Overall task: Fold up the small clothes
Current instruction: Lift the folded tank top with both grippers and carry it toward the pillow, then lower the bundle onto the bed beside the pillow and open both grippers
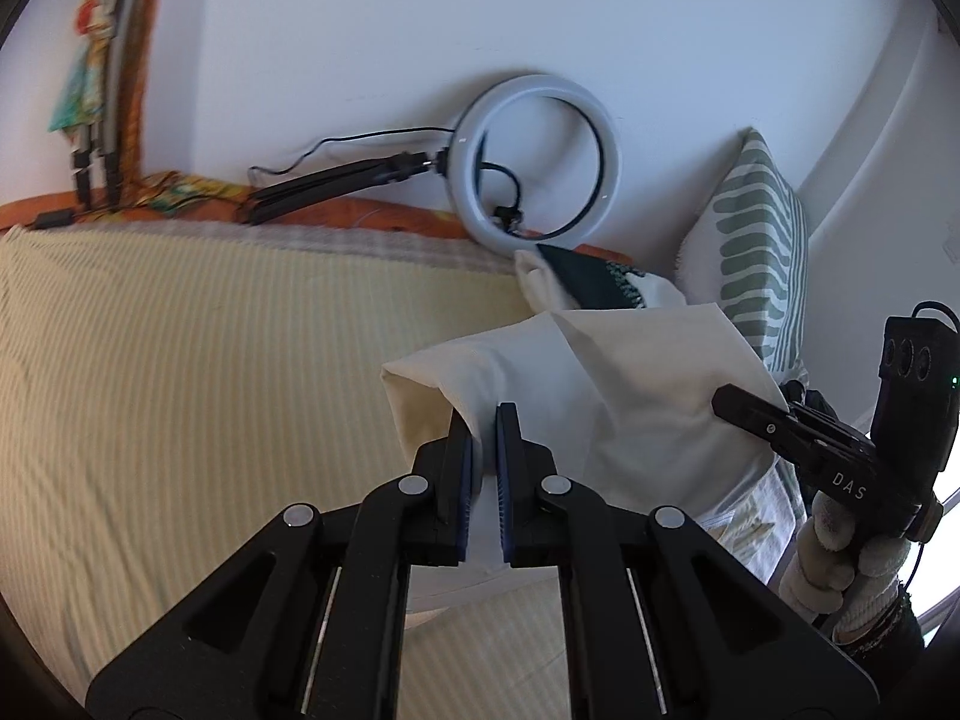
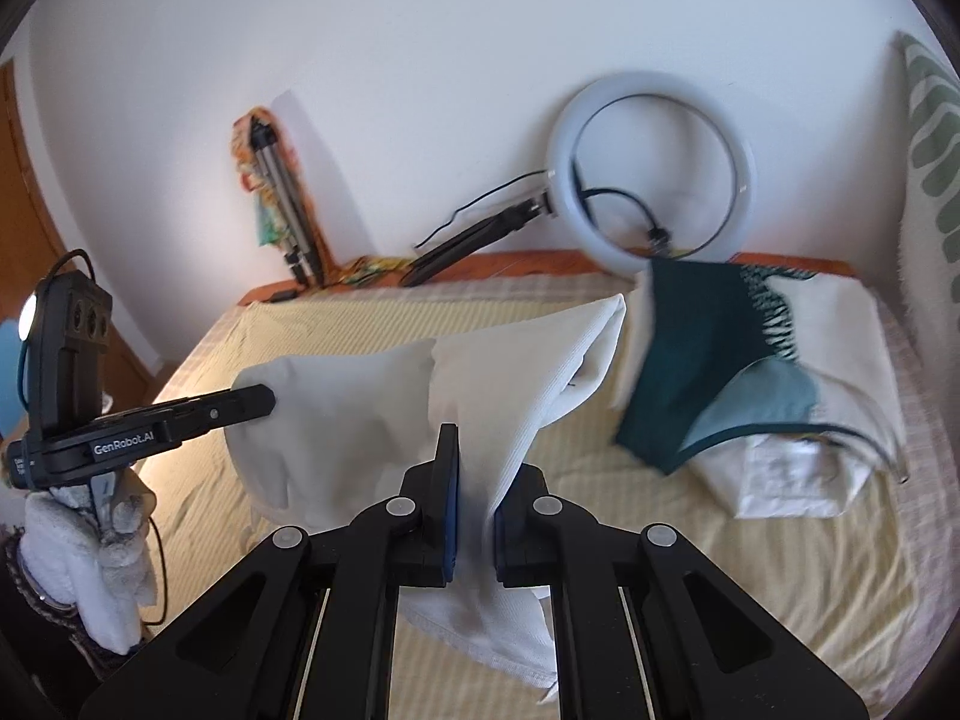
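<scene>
1. My left gripper (image 1: 485,450) and right gripper (image 2: 474,480) each have their fingers clamped on the white garment (image 2: 372,420), which I hold above the bed (image 2: 750,588).
2. No finished fold yet, by my reading.
3. A teal garment (image 2: 690,360) on the white stack (image 2: 792,480) looks unfolded.

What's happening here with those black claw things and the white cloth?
A person in white gloves holds a gripper in each hand and is folding clothes on a bed. Both the left gripper and the right gripper are clamped on a white garment, holding it up off the striped yellow bedspread. A dark green garment lies on pale folded cloth near the ring light.
</scene>
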